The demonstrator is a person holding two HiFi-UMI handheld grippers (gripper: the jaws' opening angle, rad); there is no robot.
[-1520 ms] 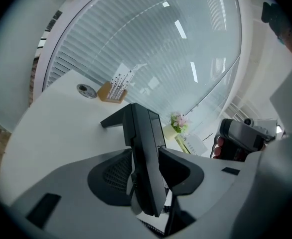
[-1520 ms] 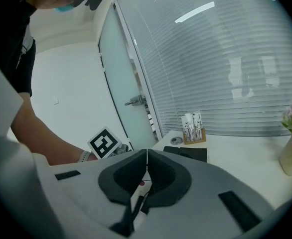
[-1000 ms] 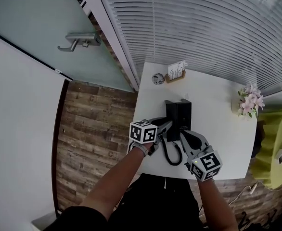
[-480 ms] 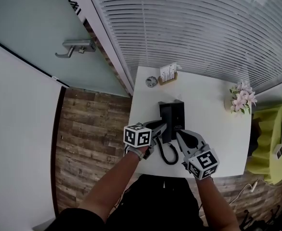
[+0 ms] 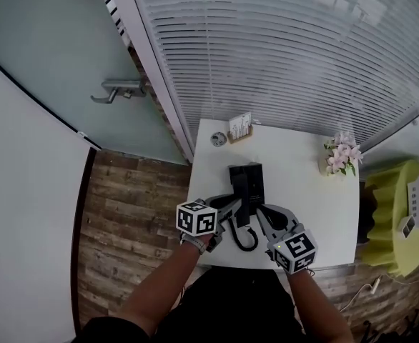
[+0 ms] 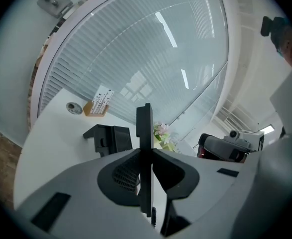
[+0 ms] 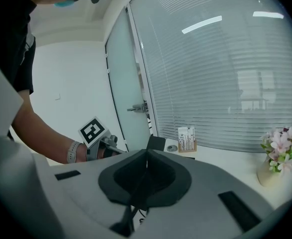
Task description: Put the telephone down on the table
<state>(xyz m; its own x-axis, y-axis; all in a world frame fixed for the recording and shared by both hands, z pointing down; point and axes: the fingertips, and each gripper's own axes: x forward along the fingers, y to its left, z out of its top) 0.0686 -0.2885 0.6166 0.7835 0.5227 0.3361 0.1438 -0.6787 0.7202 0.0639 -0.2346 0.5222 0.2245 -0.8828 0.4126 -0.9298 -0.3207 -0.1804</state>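
The black telephone base (image 5: 254, 180) (image 6: 109, 138) stands in the middle of the white table (image 5: 302, 191). My left gripper (image 5: 235, 201) (image 6: 145, 159) is shut on the flat black handset (image 6: 145, 128), which stands on edge between the pads at the base's left side. The coiled cord (image 5: 244, 239) loops on the table in front of the base. My right gripper (image 5: 260, 210) (image 7: 146, 156) is shut, just right of the cord. A dark strand runs under its jaws; whether it is pinched I cannot tell.
A vase of pink flowers (image 5: 340, 156) (image 7: 278, 152) stands at the table's right back. A card holder (image 5: 239, 127) (image 6: 99, 102) and a small round dish (image 5: 214, 140) sit at the back left. Window blinds (image 5: 281, 56) are behind, a yellow chair (image 5: 392, 220) to the right, and a glass door (image 5: 116, 90) to the left.
The left gripper's jaws have come in on the handset. Both grippers and the table have slid slightly left in the head view as the head moved.
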